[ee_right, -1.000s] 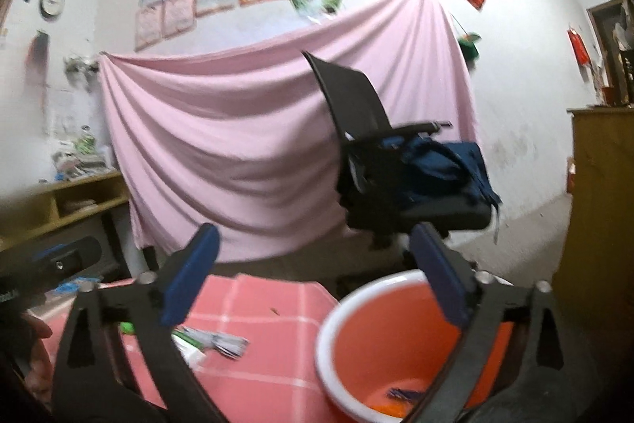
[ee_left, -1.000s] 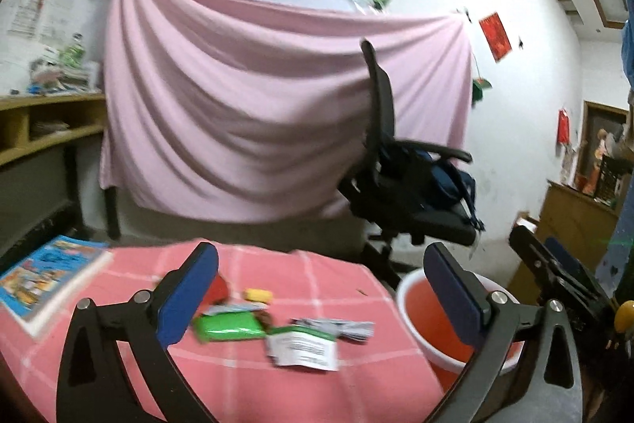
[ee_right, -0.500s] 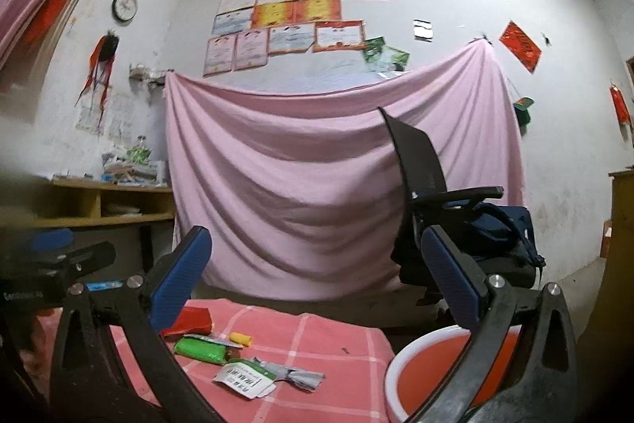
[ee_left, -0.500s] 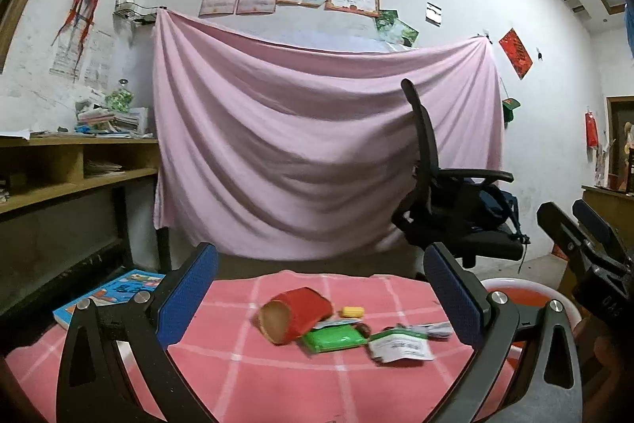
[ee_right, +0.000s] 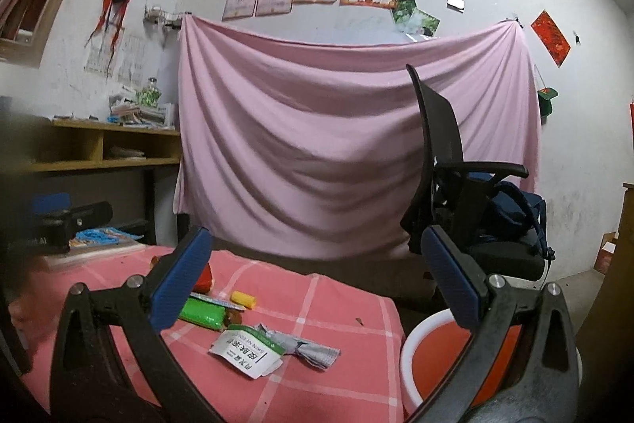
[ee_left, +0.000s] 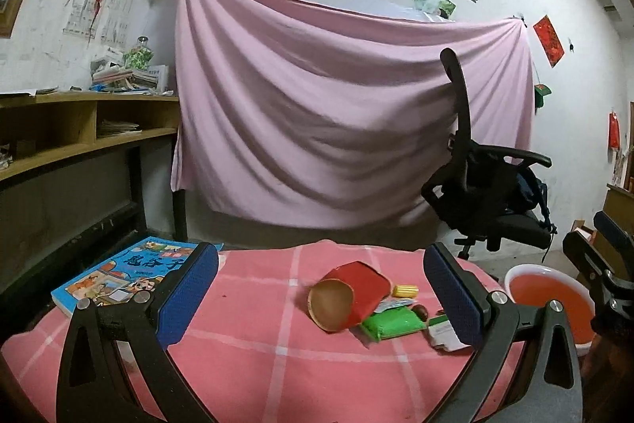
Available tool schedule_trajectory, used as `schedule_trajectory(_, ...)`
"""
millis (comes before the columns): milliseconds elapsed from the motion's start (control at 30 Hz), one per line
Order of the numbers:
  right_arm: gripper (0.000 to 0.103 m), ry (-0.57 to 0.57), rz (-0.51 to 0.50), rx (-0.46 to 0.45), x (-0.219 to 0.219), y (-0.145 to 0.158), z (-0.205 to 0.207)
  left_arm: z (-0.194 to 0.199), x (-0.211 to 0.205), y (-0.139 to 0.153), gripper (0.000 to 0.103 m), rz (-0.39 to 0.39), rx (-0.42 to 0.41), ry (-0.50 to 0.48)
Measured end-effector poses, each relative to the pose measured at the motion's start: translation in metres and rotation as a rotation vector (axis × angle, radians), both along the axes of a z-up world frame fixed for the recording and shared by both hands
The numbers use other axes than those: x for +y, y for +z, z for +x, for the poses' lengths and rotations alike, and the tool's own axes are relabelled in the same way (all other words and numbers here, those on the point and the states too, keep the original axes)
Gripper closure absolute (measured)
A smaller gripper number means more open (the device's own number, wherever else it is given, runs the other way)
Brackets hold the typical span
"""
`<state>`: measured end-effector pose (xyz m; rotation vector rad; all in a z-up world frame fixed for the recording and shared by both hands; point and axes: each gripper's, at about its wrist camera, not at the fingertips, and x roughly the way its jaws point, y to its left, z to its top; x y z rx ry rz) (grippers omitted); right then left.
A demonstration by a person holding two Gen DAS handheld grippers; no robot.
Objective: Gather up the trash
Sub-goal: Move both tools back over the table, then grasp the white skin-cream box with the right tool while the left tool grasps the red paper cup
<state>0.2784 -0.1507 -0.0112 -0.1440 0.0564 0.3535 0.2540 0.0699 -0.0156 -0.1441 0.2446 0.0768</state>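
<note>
Both grippers are looking across a table with a pink checked cloth [ee_left: 245, 328], and both are holding nothing. The left gripper [ee_left: 321, 298] is standing wide open, with its blue pads far apart, and the trash pile is showing in the gap between them. The right gripper [ee_right: 317, 282] is wide open too and is also holding nothing. Compared with a moment ago, the left view is sitting lower and nearer to the table, so the trash is looking bigger and closer. The right view is also tipping down more, so more of the cloth and the bin are showing. The trash is lying together in the middle of the cloth: a red paper cup [ee_left: 348, 296] tipped on its side, a green packet [ee_left: 392, 324] touching it, a small yellow piece [ee_left: 405, 290] just behind, and a white and green wrapper [ee_right: 247, 351] with a crumpled silver wrapper [ee_right: 313, 345] beside it. The orange bin with the white rim [ee_left: 549, 298] is waiting off the right edge of the table, near the right gripper. A blue picture book [ee_left: 119, 274] is resting at the left end and is not trash. An office chair [ee_left: 475, 185] is standing behind, in front of a pink sheet [ee_left: 337, 113]. It looks like the hands are getting ready to pick things up. Nothing on the table has been grabbed yet, so most of the job is still waiting. The cup is probably the easiest first grab for the left gripper.
</note>
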Motion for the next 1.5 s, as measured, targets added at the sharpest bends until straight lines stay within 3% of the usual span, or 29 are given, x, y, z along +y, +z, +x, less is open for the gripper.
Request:
schedule_trajectory(133, 0.000, -0.024, -0.016, 0.049, -0.003, -0.003, 0.009, 0.012, 0.002, -0.006, 0.001, 0.011, 0.062, -0.006)
schedule_trajectory(333, 0.000, -0.042, -0.051, 0.237, -0.004, -0.012, 0.041, 0.030, 0.004, -0.015, 0.003, -0.007, 0.156, -0.016)
schedule_trajectory(400, 0.008, -0.038, -0.057, 0.333, -0.005, -0.019, 0.057, 0.033, 0.000, -0.017, 0.006, -0.005, 0.170, -0.031)
schedule_trajectory(500, 0.022, -0.039, -0.058, 0.435, -0.006, -0.028, 0.072, 0.041, -0.007, -0.020, 0.016, 0.013, 0.205, -0.069)
schedule_trajectory(633, 0.035, -0.031, -0.058, 0.516, -0.008, -0.035, 0.084, 0.055, -0.009, -0.025, 0.039, -0.008, 0.251, -0.112)
schedule_trajectory(767, 0.040, 0.000, -0.055, 0.526, -0.007, -0.036, 0.083, 0.066, -0.006, -0.028, 0.054, -0.059, 0.289, -0.133)
schedule_trajectory(1000, 0.042, 0.079, -0.152, 0.531, 0.015, -0.040, 0.076, 0.082, -0.003, -0.034, 0.080, -0.100, 0.370, -0.145)
schedule_trajectory(1133, 0.042, 0.132, -0.170, 0.587, 0.022, -0.046, 0.079, 0.085, -0.001, -0.035, 0.095, -0.119, 0.401, -0.147)
schedule_trajectory(1500, 0.041, 0.272, -0.194, 0.698, 0.045, -0.059, 0.092, 0.060, 0.002, -0.028, 0.099, -0.110, 0.376, -0.110)
